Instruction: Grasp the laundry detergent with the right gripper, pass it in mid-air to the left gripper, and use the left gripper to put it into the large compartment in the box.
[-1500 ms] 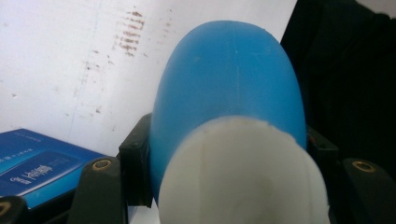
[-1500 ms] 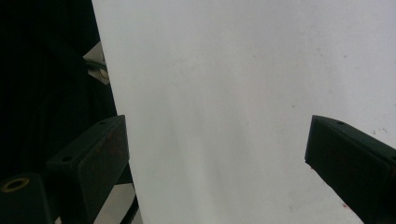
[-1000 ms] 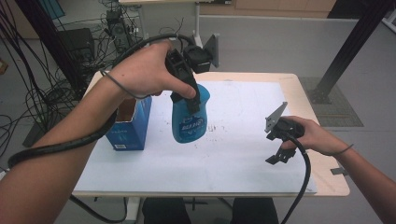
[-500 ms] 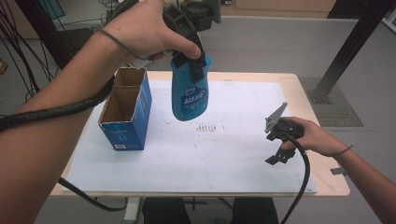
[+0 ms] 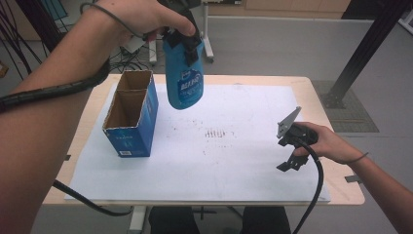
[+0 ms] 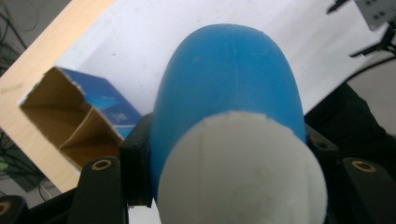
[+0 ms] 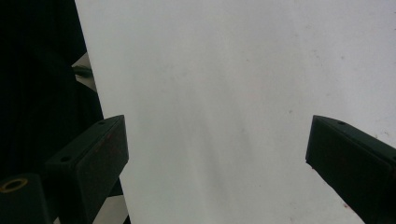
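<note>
The place looks like a lab or test workshop rather than a home. A plain wooden surface [image 5: 336,122] covered by a marked white sheet [image 5: 243,146] stands on a bare grey floor [image 5: 292,44], with bundles of black cables [image 5: 19,44] hanging at the left and a black metal frame post [image 5: 363,53] braced to the floor at the right. More wheeled stand legs [image 5: 207,46] sit behind the surface.
</note>
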### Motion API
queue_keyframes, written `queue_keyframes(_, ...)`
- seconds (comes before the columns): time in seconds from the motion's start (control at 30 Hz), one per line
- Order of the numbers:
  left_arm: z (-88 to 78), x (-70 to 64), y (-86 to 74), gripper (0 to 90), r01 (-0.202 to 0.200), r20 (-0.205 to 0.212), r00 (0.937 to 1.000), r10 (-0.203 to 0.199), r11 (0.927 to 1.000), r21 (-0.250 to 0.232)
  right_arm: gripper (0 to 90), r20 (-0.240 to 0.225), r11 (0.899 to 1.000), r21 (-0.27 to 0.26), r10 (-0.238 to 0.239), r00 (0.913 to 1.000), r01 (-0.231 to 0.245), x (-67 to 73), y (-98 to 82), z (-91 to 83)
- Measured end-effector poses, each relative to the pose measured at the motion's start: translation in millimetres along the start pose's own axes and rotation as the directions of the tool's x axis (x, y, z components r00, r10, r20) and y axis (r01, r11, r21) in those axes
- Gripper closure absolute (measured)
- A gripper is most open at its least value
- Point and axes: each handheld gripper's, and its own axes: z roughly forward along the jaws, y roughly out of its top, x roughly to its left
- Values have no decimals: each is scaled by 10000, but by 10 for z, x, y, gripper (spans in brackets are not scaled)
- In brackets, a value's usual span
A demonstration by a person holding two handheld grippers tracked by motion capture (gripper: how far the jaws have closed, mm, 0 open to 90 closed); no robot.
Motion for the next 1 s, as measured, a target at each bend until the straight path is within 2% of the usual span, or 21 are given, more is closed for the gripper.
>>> queue_keyframes(0.13, -3, 220, -54, 376, 872, -276, 9958, -872, 9962, -28, 59, -26, 10000, 4, -46, 10000, 46, 3, 11, 0)
queue_keyframes(0.2, 0, 314, -81, 376, 1069, -466, 9933, -1057, 9940, 242, 58, -40, 10000, -46, -45, 10000, 44, 3, 14, 4)
queue_keyframes(0.37, -9, 529, -160, 376, 1793, -680, 9818, -1774, 9835, 234, 57, -53, 9999, -22, -111, 9999, 111, 5, 32, 28)
queue_keyframes(0.43, -10, 623, -204, 376, 2220, -717, 9727, -2208, 9750, 96, 57, -42, 9999, -40, -132, 9999, 131, 1, 37, 32)
queue_keyframes(0.47, -14, 660, -218, 376, 2303, -730, 9708, -2287, 9730, 148, 57, -34, 9999, -32, -134, 9999, 133, 0, 40, 34)
queue_keyframes(0.5, -6, 712, -246, 376, 2543, -724, 9647, -2531, 9671, 85, 57, -31, 9999, -28, -134, 9999, 134, -2, 42, 34)
queue_keyframes(0.57, -3, 804, -290, 376, 2789, -715, 9580, -2778, 9603, 55, 57, 3, 9999, -18, -128, 9999, 128, -3, 49, 33)
queue_keyframes(0.7, 8, 999, -404, 376, 3486, -750, 9345, -3479, 9373, -32, 57, -2, 9999, -75, -153, 9999, 153, -3, 55, 29)
queue_keyframes(0.77, 12, 1068, -447, 376, 3677, -819, 9268, -3665, 9299, 2, 57, 3, 9999, -66, -131, 9999, 131, -9, 54, 32)
queue_keyframes(0.87, 26, 1165, -513, 376, 4135, -983, 9062, -4112, 9105, 32, 57, 12, 9999, -89, -147, 9999, 147, -14, 60, 37)
queue_keyframes(0.9, 39, 1195, -533, 376, 4313, -1012, 8977, -4288, 9022, 35, 57, 22, 9998, -95, -160, 9999, 160, -15, 64, 38)
queue_keyframes(0.93, 53, 1233, -554, 376, 4572, -1064, 8846, -4540, 8894, 60, 57, 20, 9998, -108, -166, 9999, 166, -15, 68, 38)
queue_keyframes(0.97, 63, 1252, -564, 376, 4640, -1108, 8807, -4605, 8858, 73, 57, 12, 9998, -105, -173, 9998, 173, -14, 74, 42)
queue_keyframes(1.0, 83, 1283, -579, 376, 4787, -1151, 8728, -4743, 8779, 121, 57, 26, 9998, -94, -198, 9998, 198, -14, 79, 44)
